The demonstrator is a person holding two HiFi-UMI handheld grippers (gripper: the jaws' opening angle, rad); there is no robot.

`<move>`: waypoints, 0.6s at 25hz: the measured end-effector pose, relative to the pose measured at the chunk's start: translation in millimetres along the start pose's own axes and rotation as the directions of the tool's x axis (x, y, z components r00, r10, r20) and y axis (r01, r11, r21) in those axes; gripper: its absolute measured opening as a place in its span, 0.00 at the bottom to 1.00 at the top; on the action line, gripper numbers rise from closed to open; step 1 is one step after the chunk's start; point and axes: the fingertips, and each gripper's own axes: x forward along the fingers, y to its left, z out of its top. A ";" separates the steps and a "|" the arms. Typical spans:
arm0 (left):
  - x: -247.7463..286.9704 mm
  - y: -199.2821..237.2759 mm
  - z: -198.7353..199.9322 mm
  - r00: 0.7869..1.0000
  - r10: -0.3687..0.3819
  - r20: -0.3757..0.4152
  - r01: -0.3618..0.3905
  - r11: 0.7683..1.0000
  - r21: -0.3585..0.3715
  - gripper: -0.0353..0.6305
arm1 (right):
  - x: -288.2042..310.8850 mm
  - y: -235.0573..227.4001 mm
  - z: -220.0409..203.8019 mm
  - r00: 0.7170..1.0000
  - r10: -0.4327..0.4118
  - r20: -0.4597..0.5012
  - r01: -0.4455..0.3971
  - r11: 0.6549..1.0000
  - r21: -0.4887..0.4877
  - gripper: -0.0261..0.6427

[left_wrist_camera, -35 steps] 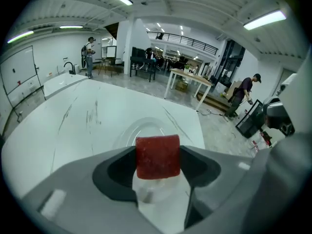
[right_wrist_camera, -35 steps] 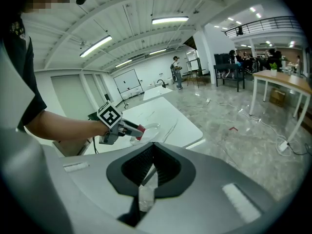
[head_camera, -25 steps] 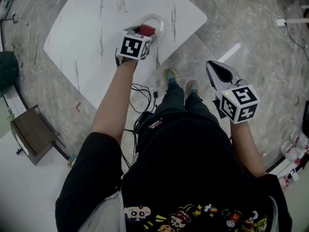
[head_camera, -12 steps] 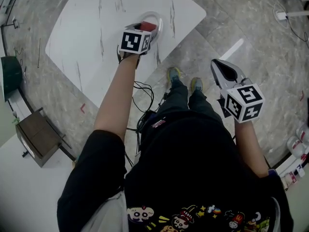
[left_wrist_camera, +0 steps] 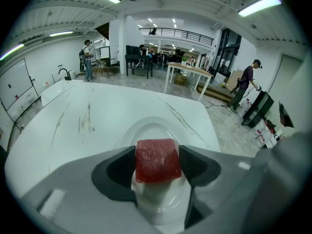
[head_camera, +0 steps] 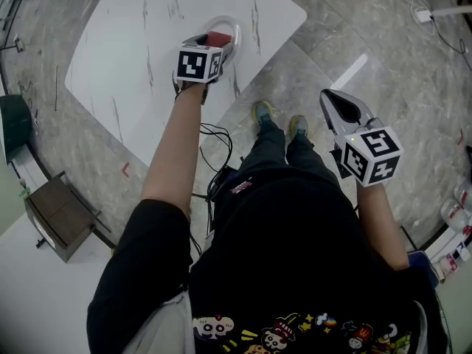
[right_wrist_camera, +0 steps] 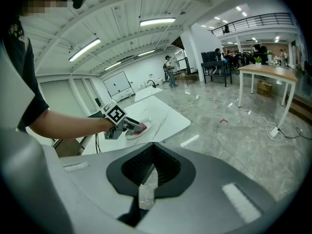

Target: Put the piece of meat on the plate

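Note:
A red block of meat (left_wrist_camera: 157,160) sits clamped between the jaws of my left gripper (left_wrist_camera: 157,165), just above a white oval plate (left_wrist_camera: 146,131). In the head view the meat (head_camera: 217,39) hangs over that plate (head_camera: 231,30) near the white table's (head_camera: 133,43) near edge, with the left gripper (head_camera: 214,46) behind its marker cube. From the right gripper view the meat (right_wrist_camera: 140,127) and plate (right_wrist_camera: 131,133) show far off. My right gripper (head_camera: 341,110) is held off the table over the floor, jaws shut with nothing between them (right_wrist_camera: 146,189).
The white marble-veined table (left_wrist_camera: 73,121) spreads wide beyond the plate. A dark box (head_camera: 55,212) stands on the floor at left. Cables (head_camera: 217,142) lie by the person's feet. People and tables stand far back in the hall.
The left gripper with the meat has shifted slightly left and farther over the plate. The right gripper has barely moved.

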 end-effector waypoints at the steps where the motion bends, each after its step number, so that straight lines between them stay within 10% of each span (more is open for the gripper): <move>1: -1.5 0.7 -0.2 1.000 -0.001 0.005 0.001 1.000 -0.008 0.47 | -0.8 0.6 -0.2 1.000 0.000 0.002 0.000 1.000 -0.001 0.07; 15: -57.7 4.7 14.6 0.982 0.074 0.176 -0.054 0.992 -0.115 0.32 | 3.6 13.4 10.2 1.000 -0.007 0.017 0.007 0.999 -0.041 0.07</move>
